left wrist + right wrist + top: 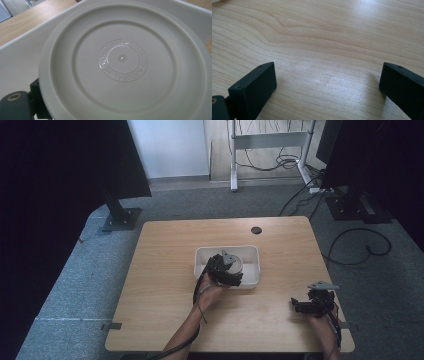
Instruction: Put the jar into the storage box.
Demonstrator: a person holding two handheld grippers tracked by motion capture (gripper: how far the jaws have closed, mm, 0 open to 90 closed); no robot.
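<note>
On the wooden bench, a white rectangular tray sits a little right of the middle, toward the far half, below a small dark round hole in the benchtop near the far edge. The left hand-held gripper is over the near left part of that tray, its grey three-cornered plate on top, the person's forearm reaching up to it from the near edge. In the left gripper view a round off-white lid or dish, with raised concentric rings and embossed lettering around a small centre nub, lies right against the camera inside the tray; the lettering is too faint to read fully. One black jaw shows at the lower left of that view, pressed against the rim of the round piece; the other jaw is hidden behind it, so I cannot tell whether the left hand-held gripper actually grips it or merely rests at its edge. The right hand-held gripper lies low at the near right corner of the bench, well apart from the tray. In the right gripper view its two black jaws stand wide apart with bare wood grain between them, holding nothing.
</note>
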